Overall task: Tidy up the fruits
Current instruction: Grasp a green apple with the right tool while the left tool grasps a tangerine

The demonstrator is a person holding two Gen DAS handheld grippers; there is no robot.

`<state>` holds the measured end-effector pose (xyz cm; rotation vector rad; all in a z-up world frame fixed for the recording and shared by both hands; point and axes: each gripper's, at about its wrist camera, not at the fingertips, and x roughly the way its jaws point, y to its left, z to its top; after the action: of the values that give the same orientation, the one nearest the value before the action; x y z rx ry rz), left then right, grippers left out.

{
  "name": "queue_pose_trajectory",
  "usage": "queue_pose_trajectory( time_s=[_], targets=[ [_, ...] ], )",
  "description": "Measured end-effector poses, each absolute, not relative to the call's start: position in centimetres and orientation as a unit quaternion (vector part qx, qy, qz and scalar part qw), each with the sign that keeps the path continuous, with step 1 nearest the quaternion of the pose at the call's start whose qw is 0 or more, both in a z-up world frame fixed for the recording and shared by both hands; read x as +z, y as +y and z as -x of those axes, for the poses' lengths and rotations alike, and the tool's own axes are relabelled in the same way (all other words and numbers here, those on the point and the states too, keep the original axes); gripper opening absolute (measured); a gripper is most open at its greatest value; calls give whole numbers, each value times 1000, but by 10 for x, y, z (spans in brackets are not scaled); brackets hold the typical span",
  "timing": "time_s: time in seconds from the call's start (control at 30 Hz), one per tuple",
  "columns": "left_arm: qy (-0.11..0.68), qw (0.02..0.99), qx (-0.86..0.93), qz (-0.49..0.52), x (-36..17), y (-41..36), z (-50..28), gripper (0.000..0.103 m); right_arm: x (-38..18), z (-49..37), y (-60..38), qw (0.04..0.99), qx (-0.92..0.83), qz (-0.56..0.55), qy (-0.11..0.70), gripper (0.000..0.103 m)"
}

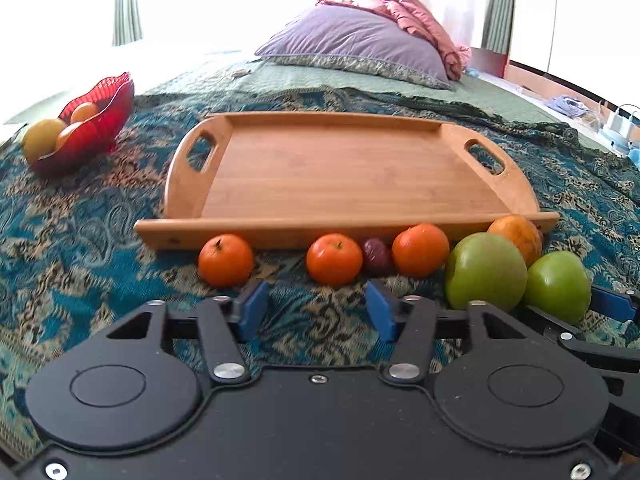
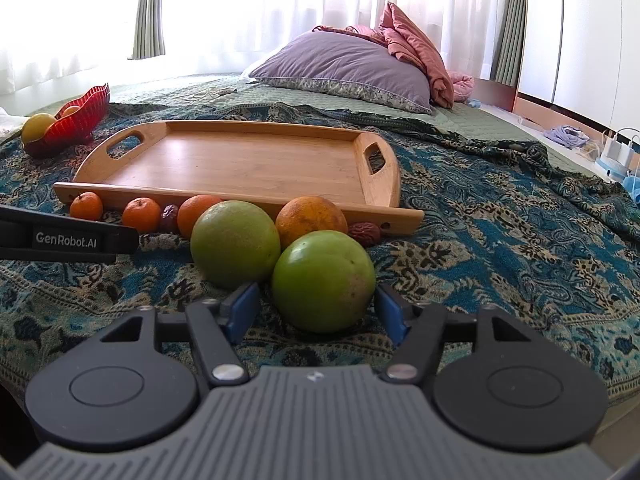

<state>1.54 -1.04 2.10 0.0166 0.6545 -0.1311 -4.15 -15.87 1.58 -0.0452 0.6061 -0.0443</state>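
Observation:
An empty wooden tray (image 1: 344, 168) lies on the patterned bedspread; it also shows in the right wrist view (image 2: 240, 160). Along its near edge sit three small oranges (image 1: 334, 259), a dark red date (image 1: 376, 256), a larger orange (image 1: 516, 234) and two green apples (image 1: 486, 272). My left gripper (image 1: 316, 312) is open and empty, low over the cloth just short of the middle small orange. My right gripper (image 2: 316, 312) is open with the nearest green apple (image 2: 322, 280) between its blue fingers; contact is unclear. A second date (image 2: 365, 233) lies by the tray corner.
A red glass bowl (image 1: 96, 128) with yellow and orange fruit sits at the far left. A purple pillow (image 1: 356, 42) and pink quilt lie at the head of the bed. The bed's right edge drops to a floor with clutter (image 2: 616, 152).

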Motion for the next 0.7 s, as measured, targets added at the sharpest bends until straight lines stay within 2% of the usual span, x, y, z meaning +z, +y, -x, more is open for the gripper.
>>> queue_pose_trajectory(
  time_s=[0.1, 0.53, 0.57, 0.6, 0.7],
  targets=[
    [309, 948, -67, -15, 21, -15, -19, 50, 16, 40, -162, 953, -23, 19, 301, 63],
    [307, 949, -75, 4, 10, -15, -33, 48, 8, 28, -166, 952, -15, 23, 306, 63],
    [306, 949, -78, 4, 10, -14, -32, 43, 6, 26, -166, 951, -13, 22, 309, 63],
    [304, 949, -81, 4, 10, -14, -32, 33, 4, 24, -167, 950, -12, 18, 311, 63],
    [301, 950, -84, -7, 9, -17, -30, 31, 2, 22, -167, 951, -12, 20, 309, 62]
  ],
)
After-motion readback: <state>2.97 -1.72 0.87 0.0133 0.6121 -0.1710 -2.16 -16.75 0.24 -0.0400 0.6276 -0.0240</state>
